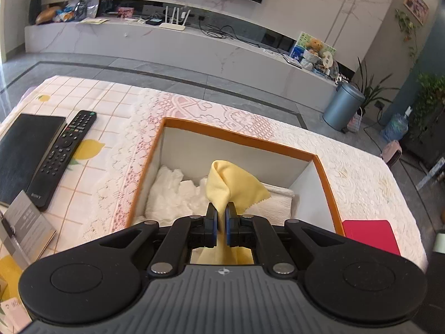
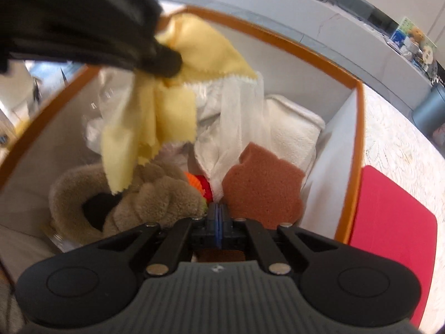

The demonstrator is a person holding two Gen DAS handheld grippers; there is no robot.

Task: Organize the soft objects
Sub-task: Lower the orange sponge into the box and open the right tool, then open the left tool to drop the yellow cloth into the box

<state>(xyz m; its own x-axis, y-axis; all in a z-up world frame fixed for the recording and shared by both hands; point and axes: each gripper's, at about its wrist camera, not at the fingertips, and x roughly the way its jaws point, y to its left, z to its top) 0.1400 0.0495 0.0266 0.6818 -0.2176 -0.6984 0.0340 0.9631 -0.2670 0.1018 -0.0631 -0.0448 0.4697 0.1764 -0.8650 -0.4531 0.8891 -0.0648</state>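
My left gripper [image 1: 221, 211] is shut on a yellow cloth [image 1: 233, 183] and holds it above an orange-rimmed box [image 1: 239, 136]. In the right wrist view that gripper is a black blur [image 2: 164, 58] with the yellow cloth [image 2: 178, 97] hanging from it. My right gripper [image 2: 219, 206] is low inside the box [image 2: 358, 128], its jaws shut on the narrow end of a thin white gauze cloth [image 2: 239, 117]. Under and around it lie a tan plush toy [image 2: 125, 200], a brown sponge [image 2: 264, 186], a folded white towel [image 2: 294, 133] and an orange-red item [image 2: 198, 183], mostly hidden.
Crumpled white cloths [image 1: 172, 192] lie at the box's left side. A red pad [image 1: 370, 233] is on the lace tablecloth right of the box. A remote [image 1: 66, 156], a black notebook [image 1: 25, 150] and a booklet [image 1: 25, 225] sit to the left. A bin [image 1: 342, 105] stands on the floor beyond.
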